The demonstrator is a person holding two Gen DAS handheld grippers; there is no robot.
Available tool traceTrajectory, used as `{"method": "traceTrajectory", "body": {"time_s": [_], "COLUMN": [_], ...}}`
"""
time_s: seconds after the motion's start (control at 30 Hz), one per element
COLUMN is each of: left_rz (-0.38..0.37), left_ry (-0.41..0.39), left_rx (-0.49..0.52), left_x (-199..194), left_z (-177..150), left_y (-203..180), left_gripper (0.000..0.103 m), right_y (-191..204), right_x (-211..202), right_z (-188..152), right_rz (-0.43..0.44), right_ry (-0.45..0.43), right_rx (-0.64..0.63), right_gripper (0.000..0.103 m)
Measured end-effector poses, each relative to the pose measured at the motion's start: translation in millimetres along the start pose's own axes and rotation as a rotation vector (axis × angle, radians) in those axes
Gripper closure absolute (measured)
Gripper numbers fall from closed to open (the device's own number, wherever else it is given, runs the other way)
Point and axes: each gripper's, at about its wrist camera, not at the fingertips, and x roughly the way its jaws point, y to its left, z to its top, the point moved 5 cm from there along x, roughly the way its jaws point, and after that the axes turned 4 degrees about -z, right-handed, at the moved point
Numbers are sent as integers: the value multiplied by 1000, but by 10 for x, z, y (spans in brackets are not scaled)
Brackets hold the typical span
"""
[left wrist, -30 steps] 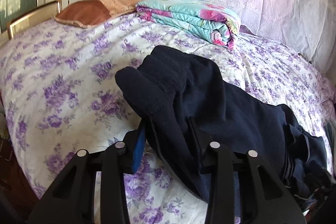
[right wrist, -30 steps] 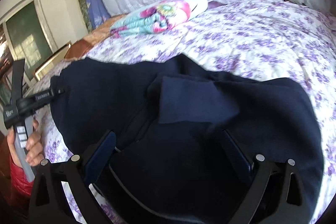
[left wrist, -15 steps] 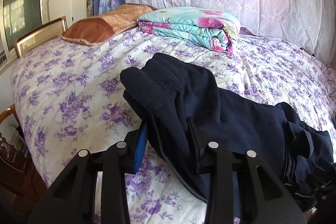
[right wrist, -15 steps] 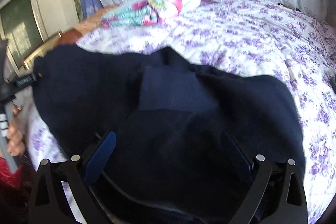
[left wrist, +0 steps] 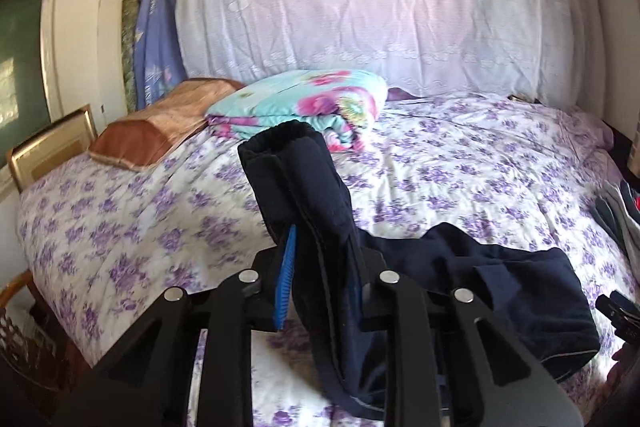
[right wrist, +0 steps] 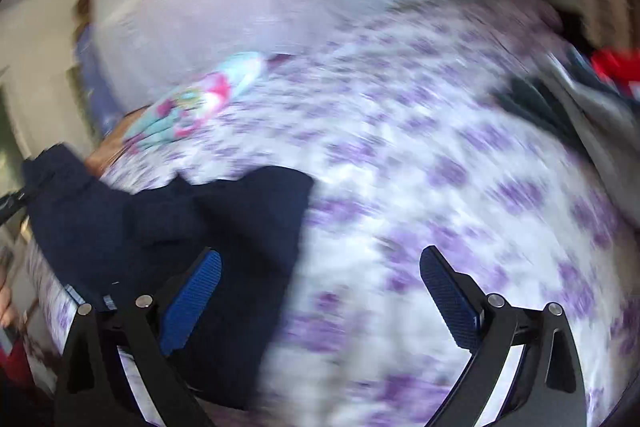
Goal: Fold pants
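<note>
A wide bed (left wrist: pixel 460 163) is covered by a white quilt printed with purple flowers, and its far side is closed off by a pale lace curtain (left wrist: pixel 380 11) hung across the wall. At the head of the bed a brown pillow (left wrist: pixel 160 131) is laid beside a folded turquoise blanket (left wrist: pixel 304 103) with pink flowers. A gilt frame (left wrist: pixel 52 147) is propped at the bed's left edge, under a dark window (left wrist: pixel 20 55) set in a white wall, and a blue patterned cloth (left wrist: pixel 154 31) is hung in the corner. Grey and dark garments (left wrist: pixel 616 211) are piled at the right edge of the bed. The navy pants (left wrist: pixel 312 211) are held up off the quilt at one end, with the rest trailed down to the right across the sheet. The left gripper (left wrist: pixel 320 267) is seen closing, its jaws drawn in against a thick fold of the pants that stands between them. In the right wrist view everything is smeared by motion blur. There the right gripper (right wrist: pixel 320 287) is spread wide with only quilt between its blue pads (right wrist: pixel 192 303), and the pants (right wrist: pixel 180 219) are bunched to the left, with cloth lying behind the left finger. Whether that finger is touched by the cloth cannot be told.
</note>
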Motion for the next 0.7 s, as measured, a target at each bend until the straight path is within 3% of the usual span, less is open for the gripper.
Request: {"method": "traceTrajectory", "body": {"time_s": [0.07,0.13,0.23,0.33,0.57,0.7], "left_rz": [15,35,36,23,-76,-198], "left_ry": [-2,1,14,-4,-23,-23], "left_rx": [32,68,59,131,304,433], "left_x": [27,85,111,22,-116,-225], "left_z": [-5,-30,-37,-32,-221,-491], "left_y": [-100,-202,-268,-474,-1207,-1895], "left_gripper": [82,85,90,92,94,101], "right_y": [-214,-286,-324,-315,-357,-354], "right_x": [53,-13,-30,-19,-42,-51], "right_z": [-75,-48,-56,-52,-40,-49], "right_rz": [88,158,197,206,255,259], "right_ry": [40,-3,-21,-20,-33,-35], "right_rx": [145,194,218,217,251,255], "right_gripper": [3,3,3,3,3,3]}}
